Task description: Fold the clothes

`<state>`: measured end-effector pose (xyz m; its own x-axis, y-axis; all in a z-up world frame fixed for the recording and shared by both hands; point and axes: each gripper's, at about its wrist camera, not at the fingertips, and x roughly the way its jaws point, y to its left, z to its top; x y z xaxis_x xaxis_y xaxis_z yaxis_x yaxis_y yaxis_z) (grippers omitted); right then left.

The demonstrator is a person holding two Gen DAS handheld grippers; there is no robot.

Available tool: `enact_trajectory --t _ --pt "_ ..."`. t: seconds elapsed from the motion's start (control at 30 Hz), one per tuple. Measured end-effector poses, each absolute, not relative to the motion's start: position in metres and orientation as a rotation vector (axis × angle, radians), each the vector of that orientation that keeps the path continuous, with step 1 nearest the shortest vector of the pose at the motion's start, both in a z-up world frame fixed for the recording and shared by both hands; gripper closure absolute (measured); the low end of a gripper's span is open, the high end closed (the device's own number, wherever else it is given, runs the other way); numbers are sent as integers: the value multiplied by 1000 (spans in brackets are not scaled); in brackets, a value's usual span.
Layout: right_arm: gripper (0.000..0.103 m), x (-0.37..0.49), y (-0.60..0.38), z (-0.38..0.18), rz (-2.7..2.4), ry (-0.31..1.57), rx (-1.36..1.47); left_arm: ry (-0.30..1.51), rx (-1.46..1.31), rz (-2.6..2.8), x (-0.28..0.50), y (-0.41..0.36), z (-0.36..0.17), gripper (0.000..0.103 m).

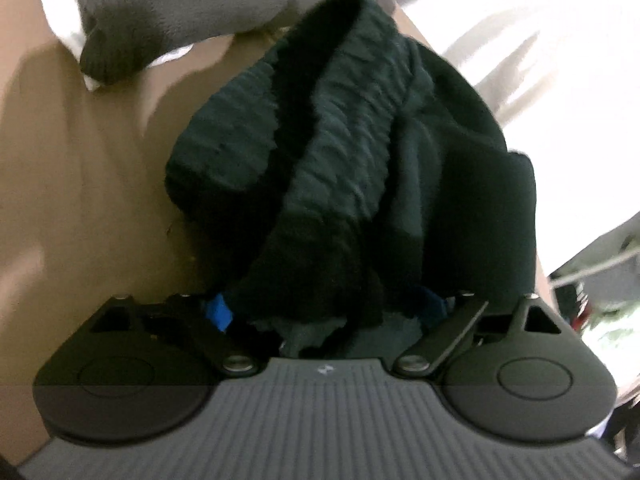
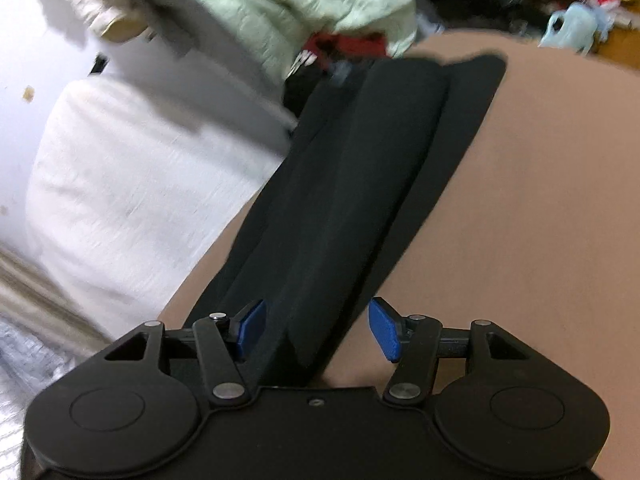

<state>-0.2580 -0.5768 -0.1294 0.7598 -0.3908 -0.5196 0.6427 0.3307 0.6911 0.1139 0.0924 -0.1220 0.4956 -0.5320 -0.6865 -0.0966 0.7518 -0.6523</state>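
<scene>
A dark green-black garment point(image 1: 352, 152) with a gathered elastic waistband lies bunched on the tan bed surface point(image 1: 80, 184). My left gripper point(image 1: 326, 312) has this cloth between its blue pads point(image 1: 218, 312) and is shut on it. In the right wrist view the same garment's leg part point(image 2: 360, 184) lies stretched and folded lengthwise across the tan sheet point(image 2: 540, 208). My right gripper point(image 2: 316, 328) is open; its blue pads point(image 2: 382, 330) stand apart on either side of the cloth fold.
A grey and white garment point(image 1: 160, 12) lies at the far left. A white pillow point(image 2: 132, 184) lies left of the cloth. A pale green garment point(image 2: 312, 4) and a red item point(image 2: 348, 46) are piled beyond.
</scene>
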Motion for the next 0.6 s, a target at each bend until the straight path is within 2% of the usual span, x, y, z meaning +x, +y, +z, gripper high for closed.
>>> enact_trajectory --t 0.1,0.17,0.2,0.23,0.33,0.43,0.47,0.53,0.6 --pt "35 -264 -607 -140 -769 249 1049 1036 -706 -299 119 94 -122 14" --pt "34 -269 -627 -150 -794 227 1070 1025 -692 -295 120 92 -120 28" --pt "33 -270 -636 -155 -793 214 1080 1008 -641 -299 121 87 -117 43" --pt "30 -268 -643 -160 -774 197 1087 991 -585 -304 121 81 -113 47" --pt "17 -258 -661 -171 -720 149 1088 918 -371 -293 116 53 -99 49" --pt "15 -227 -677 -165 -747 216 1015 850 -184 -271 106 26 -79 53" --pt "18 -214 -681 -162 -769 258 973 828 -133 -267 102 19 -73 55" --pt "75 -193 -676 -156 -863 340 812 790 -95 -258 97 13 -62 61" --pt "88 -188 -663 -150 -924 320 696 758 -94 -250 97 14 -49 64"
